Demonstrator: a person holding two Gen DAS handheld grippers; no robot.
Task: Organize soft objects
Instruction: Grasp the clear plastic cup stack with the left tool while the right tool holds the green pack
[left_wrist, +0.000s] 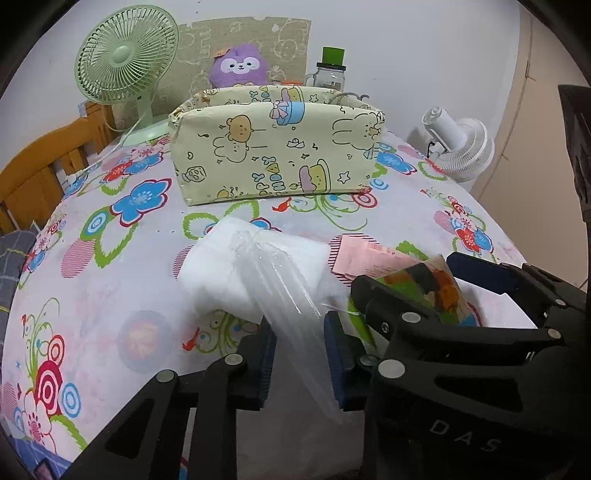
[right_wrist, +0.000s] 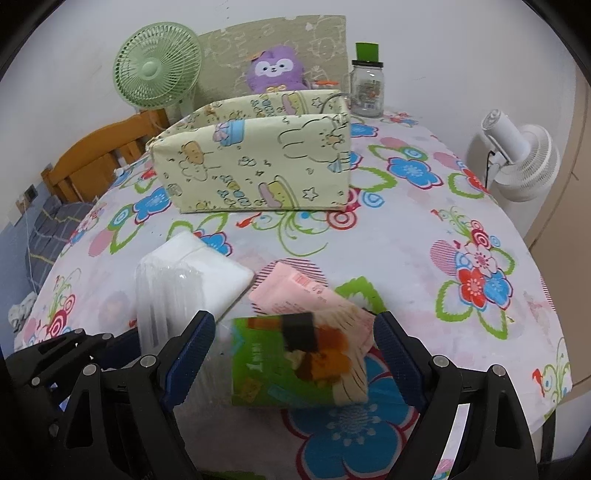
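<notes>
Plastic wrap (left_wrist: 291, 332) sits pinched in left gripper (left_wrist: 301, 363); right gripper (right_wrist: 293, 362) gapes around half-blurred tissue pack (right_wrist: 295, 362).

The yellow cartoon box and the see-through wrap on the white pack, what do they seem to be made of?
The yellow box looks like matte printed fabric or paper over a stiff frame: its walls stand up, but the rim sags a little. The wrap looks like thin clear plastic film: glossy, creased, with highlights along its folds.

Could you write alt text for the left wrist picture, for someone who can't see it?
The left claw pinches a clear plastic bag of white padding on a flowery tablecloth. A cartoon-print fabric bin stands behind.
</notes>
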